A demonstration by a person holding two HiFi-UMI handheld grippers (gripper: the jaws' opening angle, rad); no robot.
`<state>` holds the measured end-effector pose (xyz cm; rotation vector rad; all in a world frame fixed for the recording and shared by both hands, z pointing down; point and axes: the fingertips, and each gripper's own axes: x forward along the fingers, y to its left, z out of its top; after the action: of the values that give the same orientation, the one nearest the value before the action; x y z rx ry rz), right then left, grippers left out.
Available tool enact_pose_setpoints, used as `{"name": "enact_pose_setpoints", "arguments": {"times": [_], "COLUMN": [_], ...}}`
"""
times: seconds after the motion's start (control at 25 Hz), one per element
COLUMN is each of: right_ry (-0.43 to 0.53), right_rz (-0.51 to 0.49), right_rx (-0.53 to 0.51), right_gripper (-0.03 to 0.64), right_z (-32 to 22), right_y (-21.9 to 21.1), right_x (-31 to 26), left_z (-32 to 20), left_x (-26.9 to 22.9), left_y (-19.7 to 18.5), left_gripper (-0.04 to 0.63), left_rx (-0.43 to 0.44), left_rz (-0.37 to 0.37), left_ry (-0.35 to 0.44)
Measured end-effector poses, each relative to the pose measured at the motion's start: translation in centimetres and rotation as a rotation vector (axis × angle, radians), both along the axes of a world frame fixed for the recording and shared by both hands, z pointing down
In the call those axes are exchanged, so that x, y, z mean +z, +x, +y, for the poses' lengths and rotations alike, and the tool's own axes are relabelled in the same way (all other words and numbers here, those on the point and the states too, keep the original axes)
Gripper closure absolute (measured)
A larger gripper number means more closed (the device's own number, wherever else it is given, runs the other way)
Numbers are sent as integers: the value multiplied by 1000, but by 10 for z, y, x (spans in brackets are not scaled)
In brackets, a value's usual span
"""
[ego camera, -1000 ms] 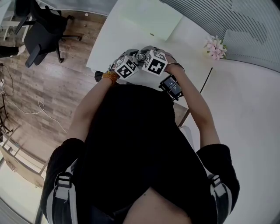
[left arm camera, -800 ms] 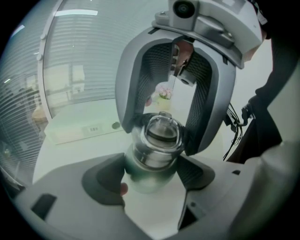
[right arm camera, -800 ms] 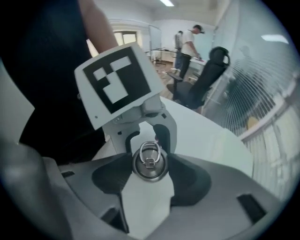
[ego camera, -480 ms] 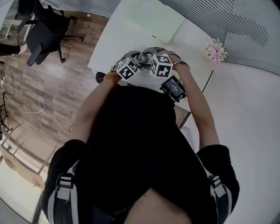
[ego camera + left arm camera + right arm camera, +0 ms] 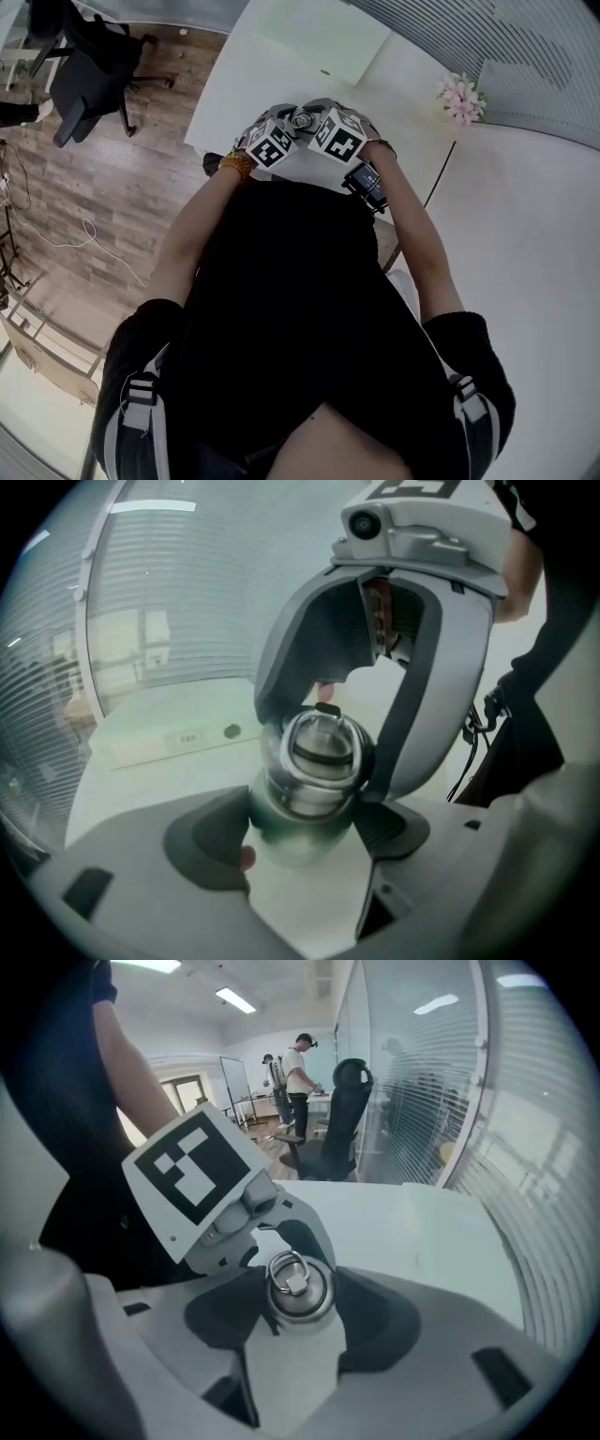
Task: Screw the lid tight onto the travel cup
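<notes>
Bracing: your left tongs (image 5: 302, 838) clamp the travel cup (image 5: 291, 825) by its body, I'd guess so it can't spin.
Twisting end: your right tongs (image 5: 300, 1302) have just been closing in, pads snug on the lid (image 5: 298, 1286).
Cup spot: upright between both tongs, over the table (image 5: 422, 1232) by its near edge, right in front of you.

Bright, even light in all three views: ceiling strips (image 5: 234, 999) overhead, a glow behind the blinds (image 5: 178, 602), soft shadows, white worktop (image 5: 230, 103) almost blown out. Both gripper views show heavy fisheye bend and dark vignetted corners; in the left gripper view the travel cup (image 5: 300, 832) is soft, with glare on its metal lid (image 5: 319, 747). Head view is sharp centrally, curved at the edges, black shirt (image 5: 281, 309) crushed to no detail.
</notes>
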<state>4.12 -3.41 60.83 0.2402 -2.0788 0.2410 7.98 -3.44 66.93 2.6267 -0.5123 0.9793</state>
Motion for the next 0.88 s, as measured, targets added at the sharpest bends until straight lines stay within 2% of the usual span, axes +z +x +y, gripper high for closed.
{"name": "enact_pose_setpoints", "arguments": {"times": [0.12, 0.36, 0.48, 0.6, 0.88], "right_ry": [18, 58, 67, 70, 11], "right_rz": [59, 166, 199, 155, -75], "right_rx": [-136, -515, -601, -549, -177], "right_gripper": [383, 385, 383, 379, 365], "right_z": [5, 14, 17, 16, 8], "right_y": [0, 0, 1, -1, 3], "right_x": [3, 5, 6, 5, -23], "left_z": [0, 1, 1, 1, 0], "left_x": [0, 0, 0, 0, -1], "left_y": [1, 1, 1, 0, 1], "left_gripper": [245, 245, 245, 245, 245], "left_rx": [0, 1, -2, -4, -9], "left_rz": [-1, -2, -3, -6, 1], "left_ry": [6, 1, 1, 0, 7]}}
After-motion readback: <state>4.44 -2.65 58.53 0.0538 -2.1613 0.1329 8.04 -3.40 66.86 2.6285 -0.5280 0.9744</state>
